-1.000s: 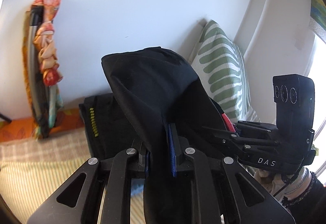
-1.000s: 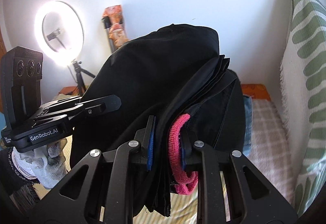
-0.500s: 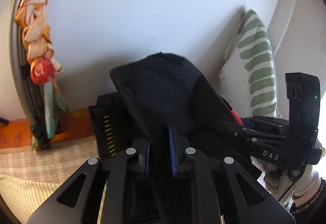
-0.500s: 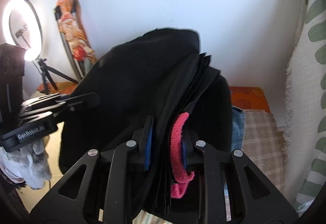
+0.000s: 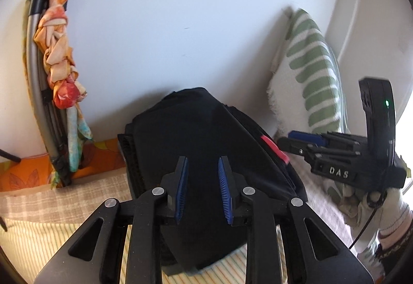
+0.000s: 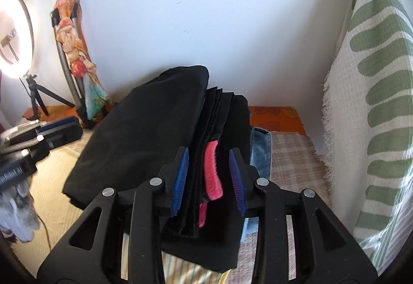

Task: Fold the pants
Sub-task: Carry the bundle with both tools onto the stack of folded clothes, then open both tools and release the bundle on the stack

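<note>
The black pants lie folded in a thick bundle on top of a pile on the striped bed cover. They also show in the right wrist view, with stacked fold edges and a pink waistband strip. My left gripper is open just above the bundle's near end, holding nothing. My right gripper is open, its blue pads either side of the fold edges and pink strip, not pressing them. The right gripper also shows in the left wrist view.
A green-striped cushion leans at the right. A folded stand wrapped in an orange floral cloth leans on the white wall. A lit ring light stands at the left. Blue denim lies under the black pile.
Both grippers have opened and let go of the black pants. The bundle has dropped from a raised hold onto the pile and lies flatter now.
</note>
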